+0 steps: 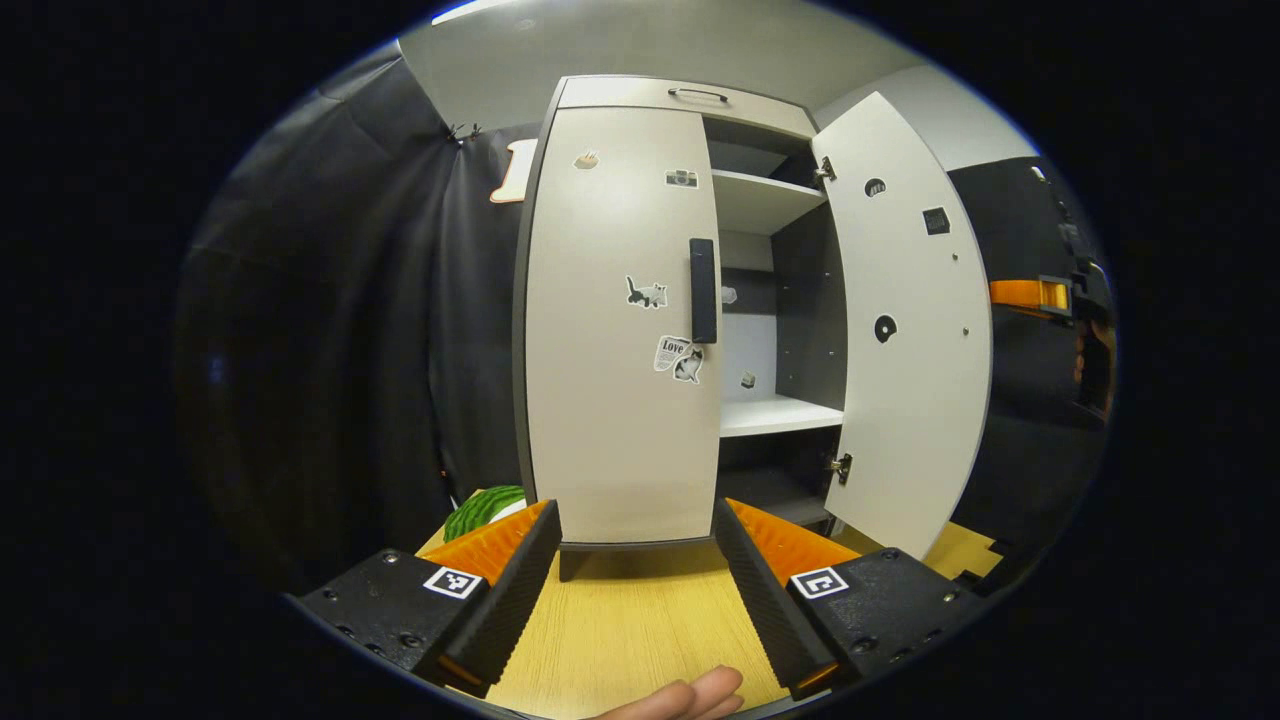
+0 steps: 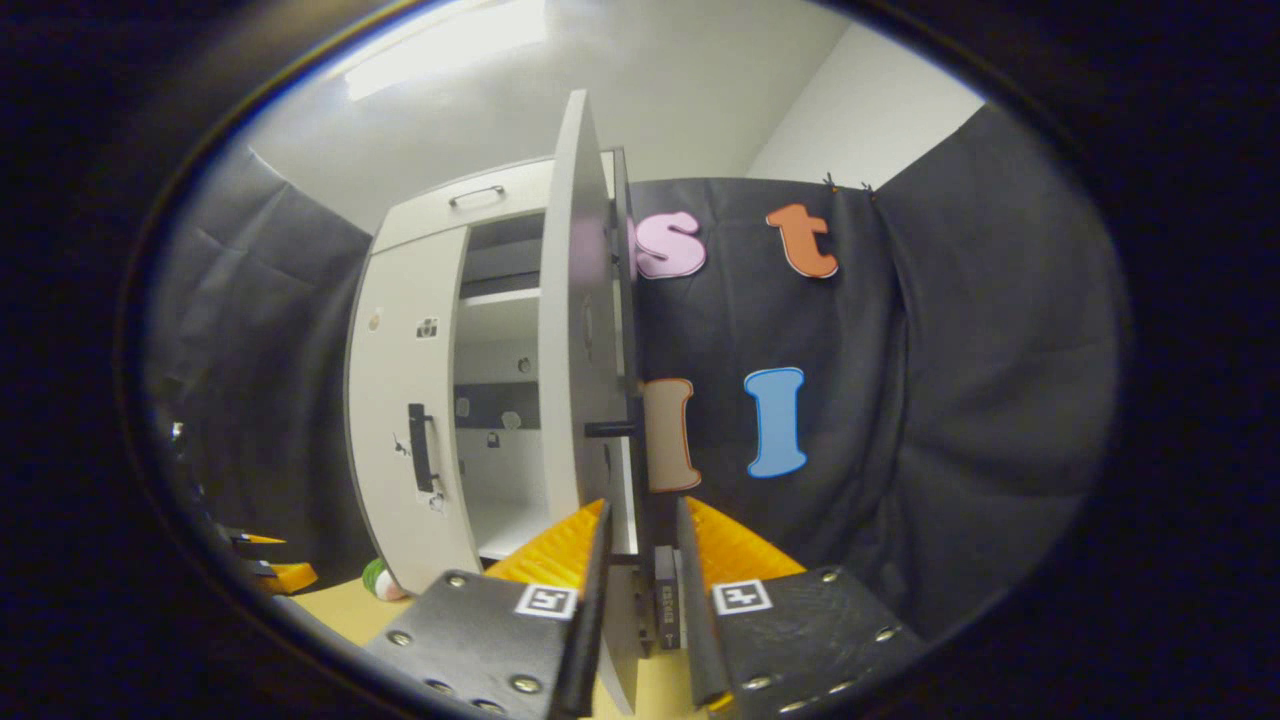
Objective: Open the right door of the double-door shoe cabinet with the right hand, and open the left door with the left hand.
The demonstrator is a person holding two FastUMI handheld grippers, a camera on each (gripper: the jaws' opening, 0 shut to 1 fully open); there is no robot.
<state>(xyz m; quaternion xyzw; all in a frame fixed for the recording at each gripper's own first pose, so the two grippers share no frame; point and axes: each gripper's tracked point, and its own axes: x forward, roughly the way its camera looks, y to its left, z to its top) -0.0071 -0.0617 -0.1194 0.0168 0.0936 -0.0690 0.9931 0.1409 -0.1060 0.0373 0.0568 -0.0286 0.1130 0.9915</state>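
Right door (image 1: 905,330) already swung wide, its edge between the right gripper (image 2: 640,590) fingers, which look clamped on it. Left door (image 1: 620,330) shut, handle (image 1: 703,290) untouched. Left gripper (image 1: 635,600) sits low over the table (image 1: 630,640), fingers wide apart, well short of the handle. Risk: grabbing off-centre – slips off the narrow handle; a hard yank could shift the cabinet (image 1: 690,95).

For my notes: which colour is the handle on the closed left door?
Black handle; left gripper view shows it best.
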